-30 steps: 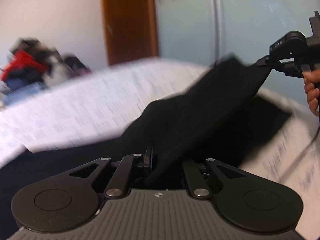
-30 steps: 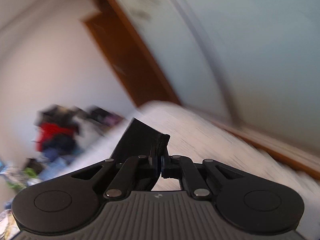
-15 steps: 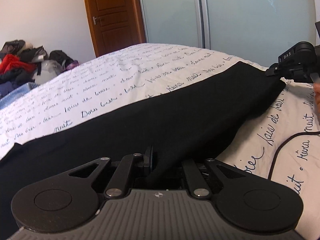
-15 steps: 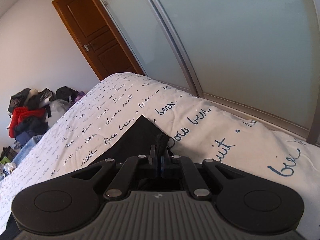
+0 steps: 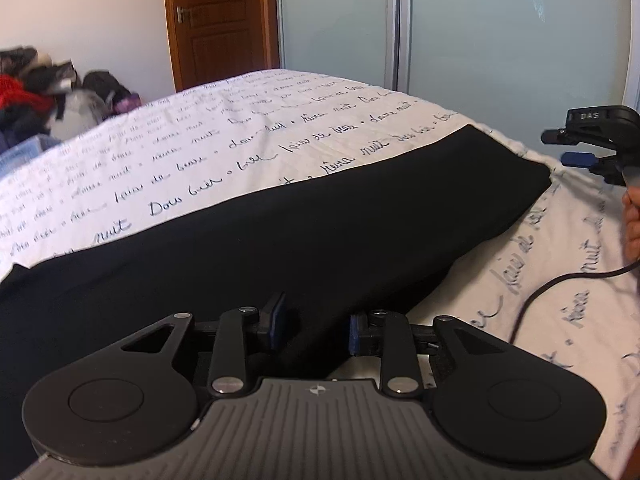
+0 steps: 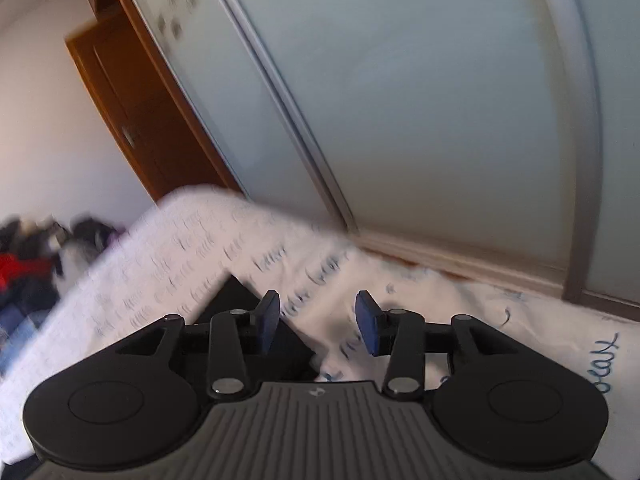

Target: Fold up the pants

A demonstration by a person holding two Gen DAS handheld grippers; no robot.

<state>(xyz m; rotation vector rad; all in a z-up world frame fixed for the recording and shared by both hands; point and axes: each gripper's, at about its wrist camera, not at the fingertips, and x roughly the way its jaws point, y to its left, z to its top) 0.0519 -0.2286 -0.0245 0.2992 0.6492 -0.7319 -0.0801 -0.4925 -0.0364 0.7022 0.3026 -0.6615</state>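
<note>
Matte black left gripper [image 5: 316,330]: ribbed grey housing, silver screws, blue-padded fingers [image 5: 277,320]. Right gripper [image 5: 560,148] marked "DAS", trailing a black cable [image 5: 540,292].

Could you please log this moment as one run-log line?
left gripper: open | right gripper: open | black pants: flat on bed

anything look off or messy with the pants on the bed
Nothing stands out. The black pants lie flat in a long smooth band on the bed cover, edges straight. Both tools, left and right, are open.
</note>
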